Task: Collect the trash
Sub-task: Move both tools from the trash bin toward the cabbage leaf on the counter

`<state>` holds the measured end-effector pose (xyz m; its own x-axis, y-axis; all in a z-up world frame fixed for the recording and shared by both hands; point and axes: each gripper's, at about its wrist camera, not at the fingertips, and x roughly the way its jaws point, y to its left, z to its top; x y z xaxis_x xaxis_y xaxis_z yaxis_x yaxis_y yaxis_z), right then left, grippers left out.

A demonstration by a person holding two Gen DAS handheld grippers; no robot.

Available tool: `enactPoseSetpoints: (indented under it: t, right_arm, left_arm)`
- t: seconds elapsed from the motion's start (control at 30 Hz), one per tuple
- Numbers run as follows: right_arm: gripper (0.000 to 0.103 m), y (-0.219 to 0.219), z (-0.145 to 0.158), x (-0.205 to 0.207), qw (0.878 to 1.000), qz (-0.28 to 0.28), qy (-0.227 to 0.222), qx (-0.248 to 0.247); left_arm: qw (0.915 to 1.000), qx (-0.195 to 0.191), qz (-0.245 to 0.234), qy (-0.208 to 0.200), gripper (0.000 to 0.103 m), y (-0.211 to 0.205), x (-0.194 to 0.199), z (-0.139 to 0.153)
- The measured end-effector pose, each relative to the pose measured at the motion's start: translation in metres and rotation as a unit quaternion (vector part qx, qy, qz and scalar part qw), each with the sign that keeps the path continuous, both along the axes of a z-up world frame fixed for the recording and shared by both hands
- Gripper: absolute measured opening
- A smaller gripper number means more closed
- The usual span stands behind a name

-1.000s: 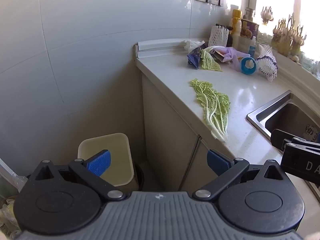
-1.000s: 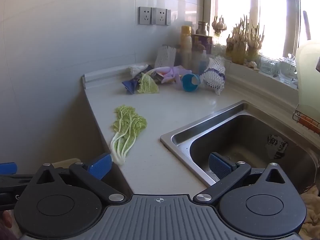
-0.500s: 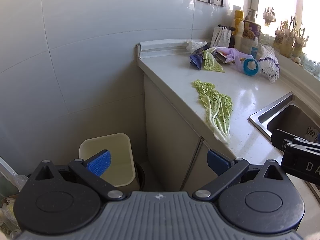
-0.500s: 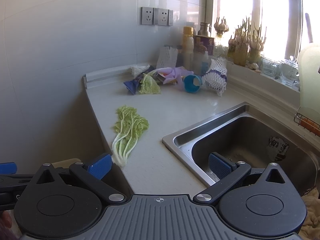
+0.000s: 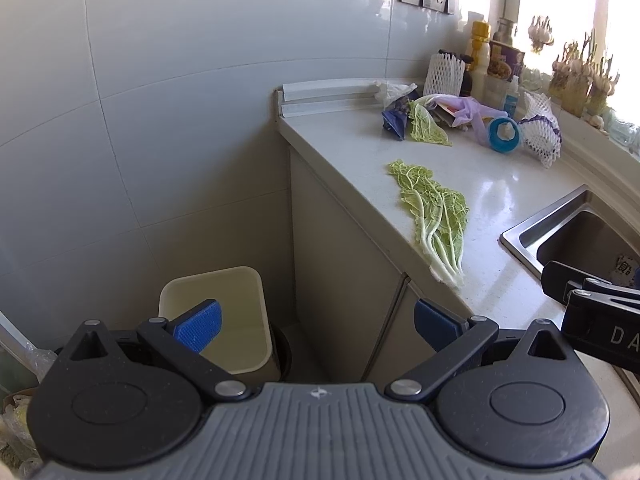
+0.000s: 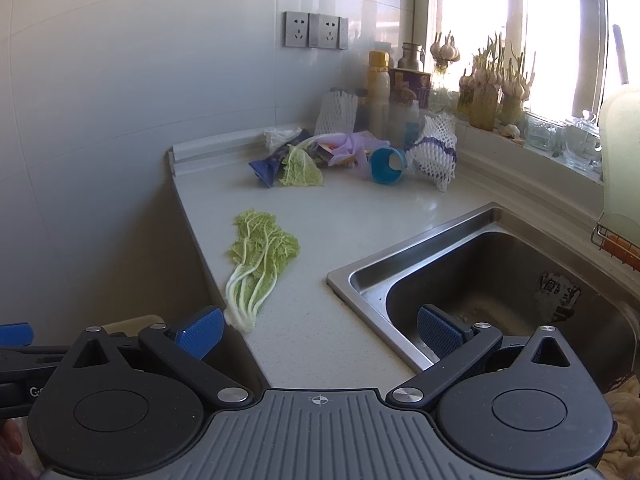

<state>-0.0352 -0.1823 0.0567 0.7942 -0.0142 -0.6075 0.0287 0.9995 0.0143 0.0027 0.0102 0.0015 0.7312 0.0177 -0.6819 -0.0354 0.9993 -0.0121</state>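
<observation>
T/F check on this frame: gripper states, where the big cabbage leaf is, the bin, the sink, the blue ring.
1. Both grippers are open and hold nothing. True: left gripper, right gripper.
2. The large cabbage leaf lies in the sink. False: it lies on the countertop, stems near the front edge, left of the sink.
3. The cream trash bin stands on the floor beside the cabinet. True.
4. The blue ring hangs on the wall. False: it sits on the countertop by the white foam net.

Steel sink (image 6: 500,264), twin wall sockets (image 6: 316,30), bottles (image 6: 379,88) and what look like sprouting garlic bulbs (image 6: 488,80) by the window
</observation>
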Motion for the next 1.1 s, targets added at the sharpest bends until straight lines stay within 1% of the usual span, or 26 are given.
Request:
enactPoseSetpoints:
  t: [0.7,1.1]
  right_arm:
    - [0.103,0.014,-0.005,0.008,1.0,0.022,0.008,-0.008]
    - [0.103,0.013,-0.007,0.015,1.0,0.024,0.011,-0.005]
  left_arm:
    - [0.9998,-0.003,0.018,0.007,0.103,0.013,0.005,-0.011]
    - [0.9999,-0.001,0.014,0.007,0.103,0.014,0.012,-0.012]
